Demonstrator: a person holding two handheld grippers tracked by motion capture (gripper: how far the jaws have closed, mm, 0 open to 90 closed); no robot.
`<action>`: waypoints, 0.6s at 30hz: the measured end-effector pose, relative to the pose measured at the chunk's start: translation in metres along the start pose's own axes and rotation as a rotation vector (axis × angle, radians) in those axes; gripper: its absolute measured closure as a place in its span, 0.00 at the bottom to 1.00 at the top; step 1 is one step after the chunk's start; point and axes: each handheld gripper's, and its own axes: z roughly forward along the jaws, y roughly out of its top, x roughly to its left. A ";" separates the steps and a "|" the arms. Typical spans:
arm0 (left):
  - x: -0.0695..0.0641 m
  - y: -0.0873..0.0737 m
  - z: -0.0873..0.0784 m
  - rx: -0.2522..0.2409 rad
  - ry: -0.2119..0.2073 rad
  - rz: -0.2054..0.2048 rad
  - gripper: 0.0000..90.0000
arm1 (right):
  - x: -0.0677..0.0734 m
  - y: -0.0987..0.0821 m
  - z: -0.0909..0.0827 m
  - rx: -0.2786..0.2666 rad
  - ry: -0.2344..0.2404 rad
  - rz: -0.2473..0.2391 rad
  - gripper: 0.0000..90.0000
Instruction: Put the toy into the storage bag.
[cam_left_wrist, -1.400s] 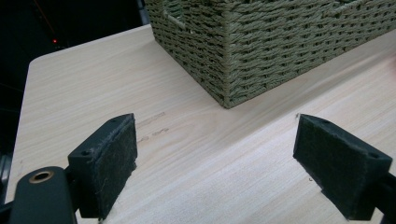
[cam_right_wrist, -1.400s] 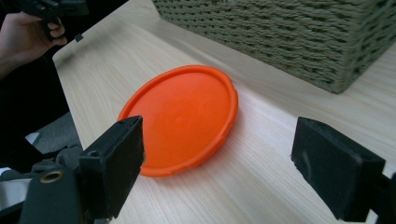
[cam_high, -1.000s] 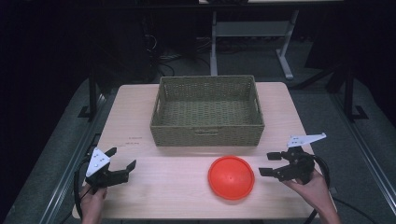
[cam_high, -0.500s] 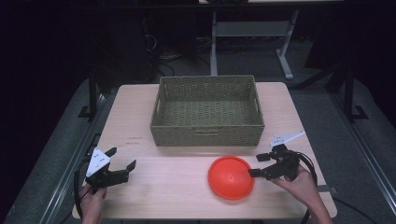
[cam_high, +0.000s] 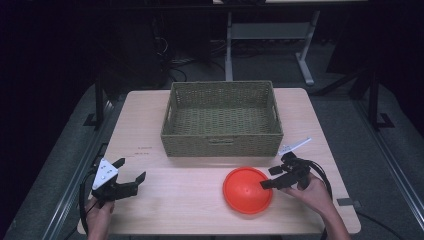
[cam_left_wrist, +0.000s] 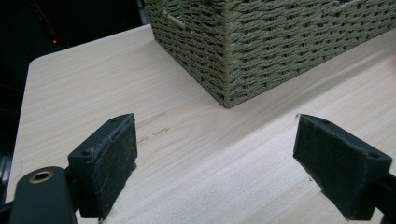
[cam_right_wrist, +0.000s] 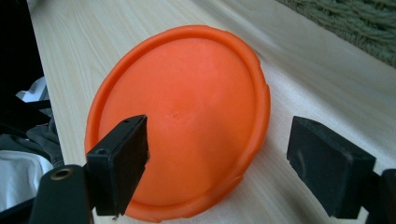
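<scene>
An orange round disc (cam_high: 247, 190) (cam_right_wrist: 187, 116) lies dome-up on the wooden table (cam_high: 175, 210), in front of the woven basket (cam_high: 222, 145). My right gripper (cam_high: 269, 178) (cam_right_wrist: 219, 140) is at the disc's right rim, open. Its jaws have just been closing a little. The rim of the disc lies between them, and the pads do not press on it. One jaw hangs over the disc and the other over bare wood. My left gripper (cam_high: 131, 169) (cam_left_wrist: 215, 140) rests at the table's front left, open and empty, pointing at the basket's corner (cam_left_wrist: 229, 84).
The empty olive-green basket takes up the back middle of the table. Bare wood lies between the two grippers and to the left of the disc. Beyond the table's far edge stands a white desk frame (cam_high: 305, 65) on dark floor.
My right gripper has moved left and down, from beside the disc to its right rim. The left gripper, the disc and the basket have kept still.
</scene>
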 end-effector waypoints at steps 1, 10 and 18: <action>0.000 0.000 0.000 -0.001 0.000 0.001 0.14 | -0.002 0.000 0.001 0.002 0.008 0.003 0.23; 0.000 0.000 0.000 0.003 -0.002 -0.001 0.14 | -0.008 -0.002 0.010 0.011 0.021 0.016 0.32; 0.001 0.000 0.001 0.007 -0.008 -0.005 0.14 | -0.010 -0.007 0.013 0.000 0.023 0.009 0.51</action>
